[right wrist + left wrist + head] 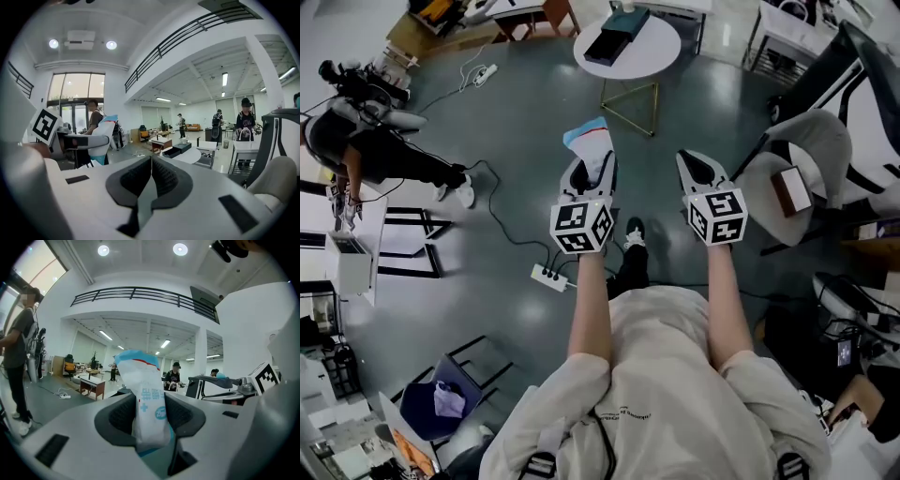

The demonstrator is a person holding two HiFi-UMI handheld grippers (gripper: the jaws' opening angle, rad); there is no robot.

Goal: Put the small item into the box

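Note:
My left gripper [590, 173] is shut on a small white packet with a blue top [591, 142]. The same packet [144, 399] stands upright between the dark pads in the left gripper view, pinched on both sides. To the right, level with it, my right gripper [698, 169] is shut with nothing in it; its pads meet in a thin line in the right gripper view [151, 178]. A dark open box [616, 37] lies on the round white table [661, 52] ahead of both grippers, also seen as the box [176, 150] in the right gripper view.
A grey armchair [802, 159] with a brown box on it stands at the right. A power strip [551, 276] and cable lie on the floor at lower left. A person [384, 155] stands at far left. Desks and shelves line the edges.

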